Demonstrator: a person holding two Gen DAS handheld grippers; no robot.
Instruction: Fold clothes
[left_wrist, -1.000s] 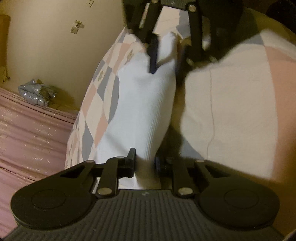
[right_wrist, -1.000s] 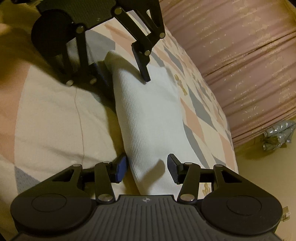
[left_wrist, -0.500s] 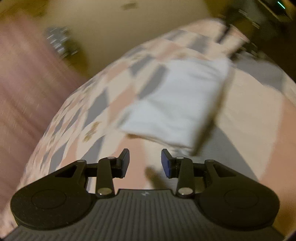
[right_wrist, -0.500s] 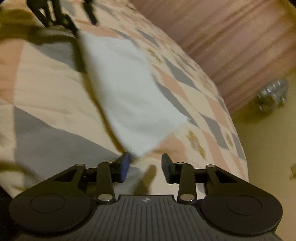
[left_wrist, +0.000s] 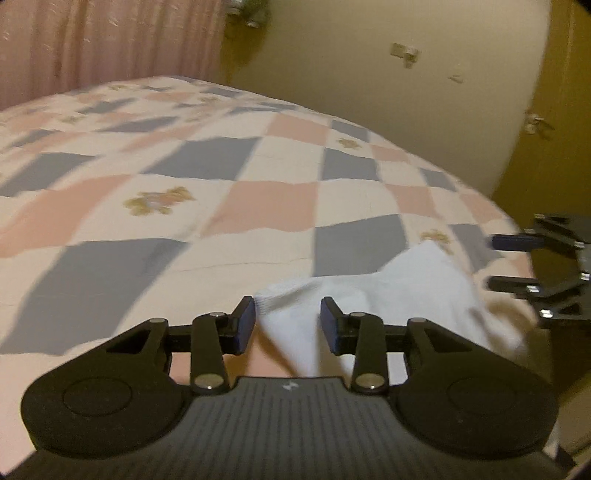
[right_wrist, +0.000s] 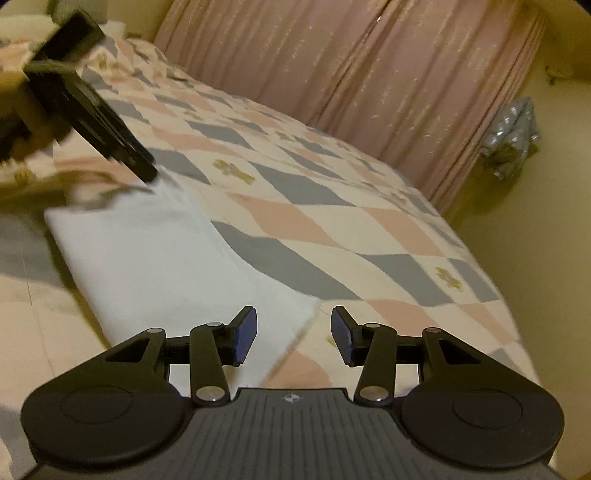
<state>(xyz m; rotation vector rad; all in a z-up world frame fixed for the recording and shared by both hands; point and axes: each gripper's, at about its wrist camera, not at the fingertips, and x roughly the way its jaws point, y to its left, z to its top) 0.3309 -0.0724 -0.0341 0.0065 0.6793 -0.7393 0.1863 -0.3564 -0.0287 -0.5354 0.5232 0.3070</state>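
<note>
A white ribbed garment (right_wrist: 155, 251) lies folded and flat on the checked quilt (right_wrist: 332, 229). In the right wrist view my right gripper (right_wrist: 293, 334) hovers over its near corner; the jaws are opening and the pads touch nothing. My left gripper (right_wrist: 146, 171) reaches the garment's far corner from the upper left. In the left wrist view the left gripper (left_wrist: 288, 325) has its jaws closing, still apart, with the garment (left_wrist: 388, 291) seen through the gap, not pinched. The right gripper (left_wrist: 493, 263) shows at the right edge, jaws apart.
The quilt (left_wrist: 184, 184) covers a wide bed. A pink curtain (right_wrist: 369, 74) hangs along its far side. A silver bundle (right_wrist: 513, 136) lies on the yellowish floor past the bed's corner. The bed's edge drops off to the right in the right wrist view.
Both grippers let go of the white garment, drew back from it and rose while their wrists rolled. The garment went from held between them to lying flat on the quilt.
</note>
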